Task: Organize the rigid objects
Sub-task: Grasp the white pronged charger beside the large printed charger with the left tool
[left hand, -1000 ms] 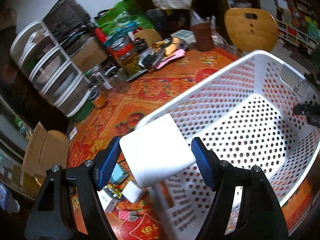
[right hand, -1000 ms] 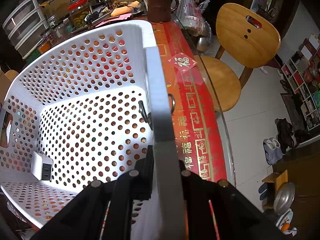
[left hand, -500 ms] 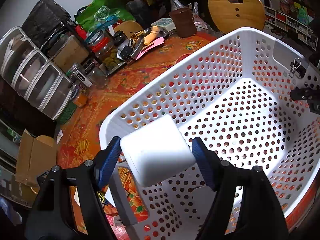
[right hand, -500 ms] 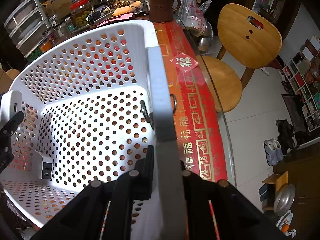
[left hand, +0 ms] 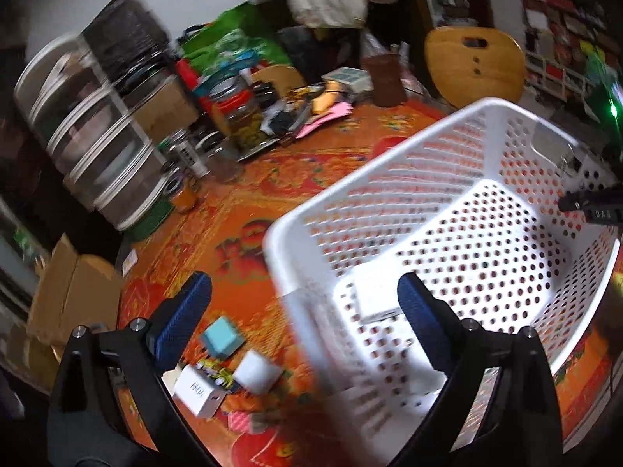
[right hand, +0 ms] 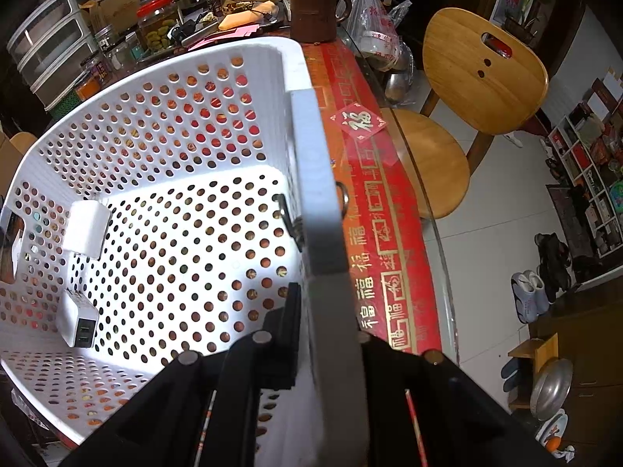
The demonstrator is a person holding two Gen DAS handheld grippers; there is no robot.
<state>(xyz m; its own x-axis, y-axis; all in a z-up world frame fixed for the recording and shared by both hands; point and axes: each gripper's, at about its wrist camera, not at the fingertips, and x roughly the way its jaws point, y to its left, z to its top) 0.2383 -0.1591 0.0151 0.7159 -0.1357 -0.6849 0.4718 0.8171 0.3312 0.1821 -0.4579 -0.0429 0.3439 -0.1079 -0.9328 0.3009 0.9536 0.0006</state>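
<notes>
My left gripper [left hand: 301,288] hangs over the near left corner of the white perforated basket [left hand: 370,163], its jaws opening and holding nothing. Below them a white charger block [left hand: 375,295] lies loose inside the basket, leaning at the left wall in the right wrist view [right hand: 86,229]. A second white charger [right hand: 80,321] rests lower on the basket floor. My right gripper [right hand: 327,323] is shut on the basket's right rim [right hand: 317,194]. On the red tablecloth left of the basket lie a teal cube [left hand: 222,336], a white cube [left hand: 257,371] and a white adapter [left hand: 198,389].
A stack of clear drawers [left hand: 97,148], jars [left hand: 241,116] and a brown mug [right hand: 313,11] crowd the table's far side. A wooden chair [right hand: 483,74] stands beyond the table's right glass edge. A cardboard box [left hand: 66,292] sits at the left.
My left gripper has let go of the white charger block, which now lies in the basket. The left view has swung back toward the table's left. The right gripper has stayed on the rim.
</notes>
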